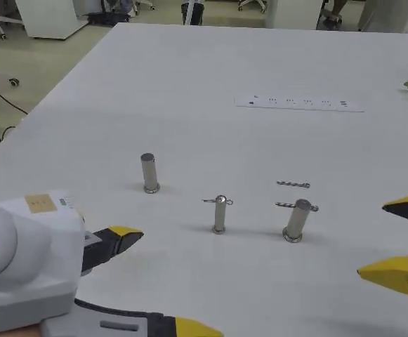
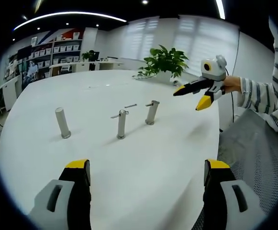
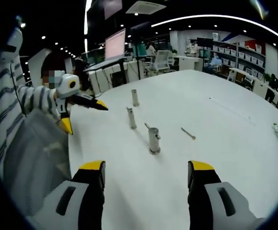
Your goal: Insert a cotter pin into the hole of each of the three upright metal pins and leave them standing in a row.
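Observation:
Three upright metal pins stand in a row on the white table. The left pin is bare. A cotter pin goes through the top of the middle pin, and another through the right pin. One loose cotter pin lies flat behind the right pin. My left gripper hovers open and empty at the near left. My right gripper hovers open and empty to the right of the row.
A white power strip lies flat further back on the table. A potted plant stands at the table's right end. The table's left edge drops to the floor, where there are cables and chair wheels.

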Tool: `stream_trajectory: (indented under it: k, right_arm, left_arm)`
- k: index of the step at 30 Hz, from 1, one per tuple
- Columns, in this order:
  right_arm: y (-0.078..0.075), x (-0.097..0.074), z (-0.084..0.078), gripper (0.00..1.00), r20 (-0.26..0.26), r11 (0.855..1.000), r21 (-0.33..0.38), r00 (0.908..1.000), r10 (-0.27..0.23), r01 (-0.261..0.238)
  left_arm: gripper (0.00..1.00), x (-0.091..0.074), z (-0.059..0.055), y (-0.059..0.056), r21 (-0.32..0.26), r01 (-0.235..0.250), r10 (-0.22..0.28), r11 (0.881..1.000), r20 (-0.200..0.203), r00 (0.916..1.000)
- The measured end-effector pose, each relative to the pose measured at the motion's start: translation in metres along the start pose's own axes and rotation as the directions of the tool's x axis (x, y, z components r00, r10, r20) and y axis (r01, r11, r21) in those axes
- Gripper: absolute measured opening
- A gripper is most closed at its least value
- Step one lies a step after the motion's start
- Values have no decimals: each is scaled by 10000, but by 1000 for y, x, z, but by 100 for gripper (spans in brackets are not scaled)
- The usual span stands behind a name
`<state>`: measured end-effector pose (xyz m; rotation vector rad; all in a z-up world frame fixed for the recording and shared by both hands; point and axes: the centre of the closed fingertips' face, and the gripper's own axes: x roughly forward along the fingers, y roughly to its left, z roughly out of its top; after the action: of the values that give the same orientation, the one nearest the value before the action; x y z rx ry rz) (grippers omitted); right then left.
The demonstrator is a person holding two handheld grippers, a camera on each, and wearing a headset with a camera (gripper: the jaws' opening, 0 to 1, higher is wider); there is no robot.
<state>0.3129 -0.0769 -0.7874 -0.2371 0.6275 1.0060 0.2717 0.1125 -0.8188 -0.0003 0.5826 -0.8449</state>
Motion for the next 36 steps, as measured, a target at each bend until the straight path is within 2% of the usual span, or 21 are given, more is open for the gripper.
stream_trajectory:
  k: [4,6,13,17,22,29,31,32,34,36]
  right_arm:
    - [5,-5,-8,80,37,9994,327,10000,-63,61]
    - [6,-6,-12,85,38,9972,730,9998,-174,170]
    - [10,-7,-17,100,43,9939,1078,9997,-250,244]
    - [16,-8,-19,100,-18,9910,1339,10000,-50,52]
    - [18,-7,-21,100,-71,9875,1576,10000,-56,67]
    - [19,-10,-25,100,-177,9877,1555,9998,-128,154]
    - [19,-11,-25,100,-158,9866,1623,9997,-171,194]
    - [19,-11,-25,100,-163,9863,1637,9997,-173,198]
    - [17,-11,-26,100,-172,9858,1650,9994,-285,309]
    - [19,-12,-28,100,-227,9875,1560,9996,-182,215]
  left_arm:
    - [99,-3,0,1,-55,-78,78,10000,24,10000]
    - [99,-4,1,2,-61,-116,116,9999,29,9999]
    - [99,-6,5,8,-41,-215,215,9998,75,9997]
    - [99,-6,8,12,12,-319,319,9995,124,9994]
    - [99,-9,20,22,-10,-447,447,9990,388,9982]
    - [94,-18,47,51,589,-1035,977,9929,940,9908]
    - [95,-20,55,63,666,-1335,1258,9888,1087,9861]
    - [95,-21,59,72,753,-1657,1565,9833,1151,9809]
    - [94,-22,62,83,720,-1938,1848,9784,1161,9759]
    - [94,-22,67,94,779,-2227,2119,9718,1275,9689]
